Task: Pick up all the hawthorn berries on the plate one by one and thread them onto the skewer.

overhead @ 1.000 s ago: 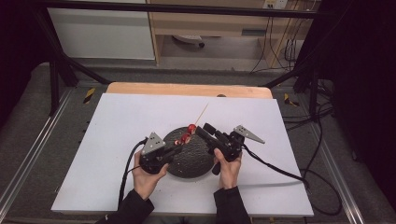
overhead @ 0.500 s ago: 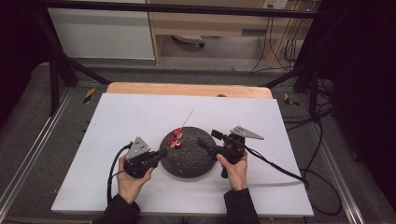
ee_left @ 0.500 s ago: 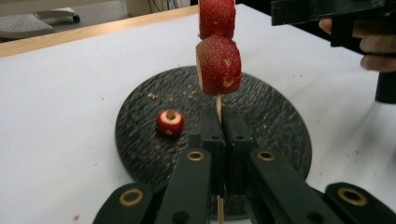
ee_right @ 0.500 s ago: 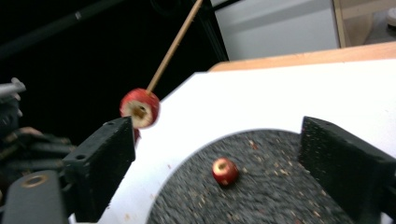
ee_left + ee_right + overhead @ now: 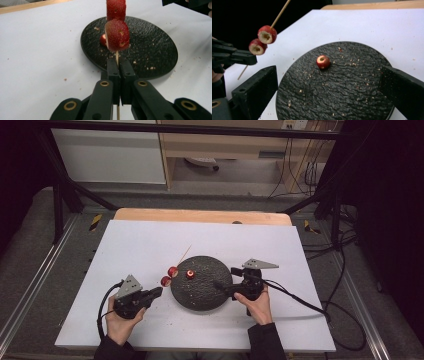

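Your left gripper is clamping a thin wooden skewer near its lower end, jaws pressed together on the stick. It is sitting left of the black plate, toward the table's near edge.

Two red fruit pieces are riding on the skewer, just off the plate's left rim. In the left gripper view the near one is sitting just above the jaws. The skewer's long axis is running up and away from your left jaws, toward the table's far edge, bare tip pointing past the plate.

Your right gripper is hovering over the plate's right half. Its jaws have just been opening and are standing wide apart with nothing between them.

One loose red piece is lying on the plate, left of centre, cored hole facing up. From the right jaws it is lying straight ahead and well apart, toward the left gripper; whether it is resting flat or tilted is hard to tell at this size.

Judgement: your right hand is the free one for that piece. The skewer's bare end is pointing away from the right gripper, so threading probably calls for bringing the piece round to the far tip.

Crumbs are scattered over the plate and the white table.
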Available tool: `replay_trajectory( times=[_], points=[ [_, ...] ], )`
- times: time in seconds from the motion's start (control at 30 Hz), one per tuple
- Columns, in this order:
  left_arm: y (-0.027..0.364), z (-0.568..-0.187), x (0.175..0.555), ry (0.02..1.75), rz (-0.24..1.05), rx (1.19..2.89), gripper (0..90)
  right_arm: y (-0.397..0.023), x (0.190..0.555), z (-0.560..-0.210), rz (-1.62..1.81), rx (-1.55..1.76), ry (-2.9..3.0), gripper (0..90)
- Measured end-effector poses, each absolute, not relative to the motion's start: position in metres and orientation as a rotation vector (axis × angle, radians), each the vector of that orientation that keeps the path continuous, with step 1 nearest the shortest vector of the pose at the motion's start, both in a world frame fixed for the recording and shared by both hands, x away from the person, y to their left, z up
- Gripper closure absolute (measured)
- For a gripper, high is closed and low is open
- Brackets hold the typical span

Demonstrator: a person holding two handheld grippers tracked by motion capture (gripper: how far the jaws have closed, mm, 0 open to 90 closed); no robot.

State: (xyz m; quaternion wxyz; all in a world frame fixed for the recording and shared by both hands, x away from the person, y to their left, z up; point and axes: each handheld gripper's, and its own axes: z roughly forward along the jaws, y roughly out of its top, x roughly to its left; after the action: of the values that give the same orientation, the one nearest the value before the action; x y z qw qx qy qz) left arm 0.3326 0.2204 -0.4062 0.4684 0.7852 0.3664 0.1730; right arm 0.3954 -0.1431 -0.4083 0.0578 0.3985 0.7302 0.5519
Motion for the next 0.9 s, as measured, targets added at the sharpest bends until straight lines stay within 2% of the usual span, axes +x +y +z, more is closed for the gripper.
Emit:
replay_trajectory(
  times=[0.4,0.9],
  points=[
    [0.245,-0.421,0.325,0.928,0.399,1.940,88.1,-0.145,0.396,-0.407,1.517,1.204,2.312,2.7],
    [0.259,-0.430,0.323,0.931,0.407,1.966,88.1,-0.113,0.405,-0.398,1.285,1.158,2.464,2.5]
  ],
)
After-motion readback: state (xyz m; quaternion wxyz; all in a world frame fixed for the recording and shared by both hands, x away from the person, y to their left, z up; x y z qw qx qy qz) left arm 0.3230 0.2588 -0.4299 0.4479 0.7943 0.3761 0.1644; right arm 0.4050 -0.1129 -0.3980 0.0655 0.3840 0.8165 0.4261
